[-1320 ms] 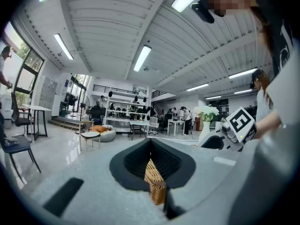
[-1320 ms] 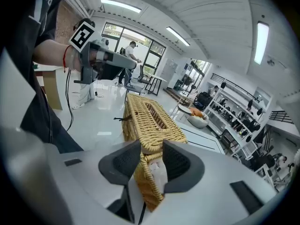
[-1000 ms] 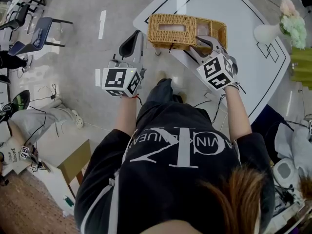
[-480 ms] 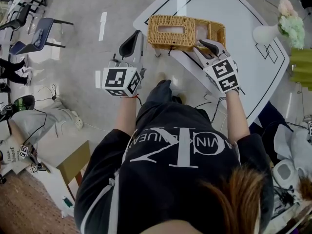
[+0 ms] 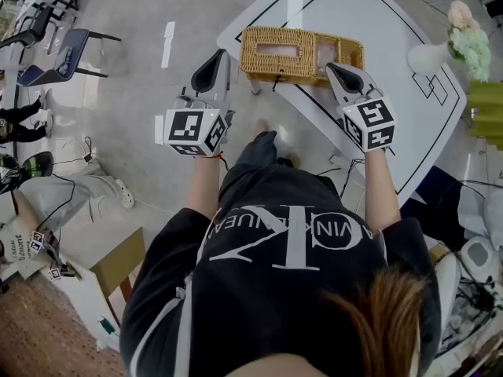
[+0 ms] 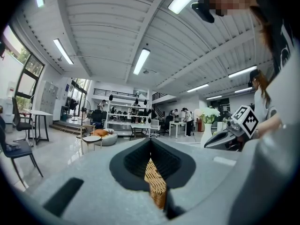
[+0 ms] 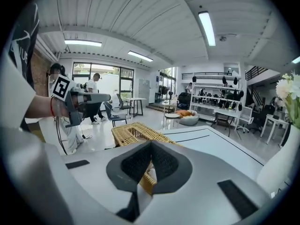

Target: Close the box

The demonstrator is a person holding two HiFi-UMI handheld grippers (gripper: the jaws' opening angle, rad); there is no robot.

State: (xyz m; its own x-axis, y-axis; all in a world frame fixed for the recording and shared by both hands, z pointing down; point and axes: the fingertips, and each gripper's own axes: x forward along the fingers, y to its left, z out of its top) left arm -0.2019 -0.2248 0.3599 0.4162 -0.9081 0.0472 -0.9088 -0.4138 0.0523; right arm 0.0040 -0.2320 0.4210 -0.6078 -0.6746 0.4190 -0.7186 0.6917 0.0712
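The wicker box (image 5: 301, 52) sits on the white counter (image 5: 377, 22), at the corner nearest you. Your right tongs (image 5: 333, 68) are pressed together with nothing between them, just beside the box's right end on its near side. Your left tongs (image 5: 221, 53), also together and empty, hang beyond the box's left end, apart from it.

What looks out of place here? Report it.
The wicker box sits at the very edge of the white table, and its left corner seems to overhang. Nothing looks spilled or damaged.
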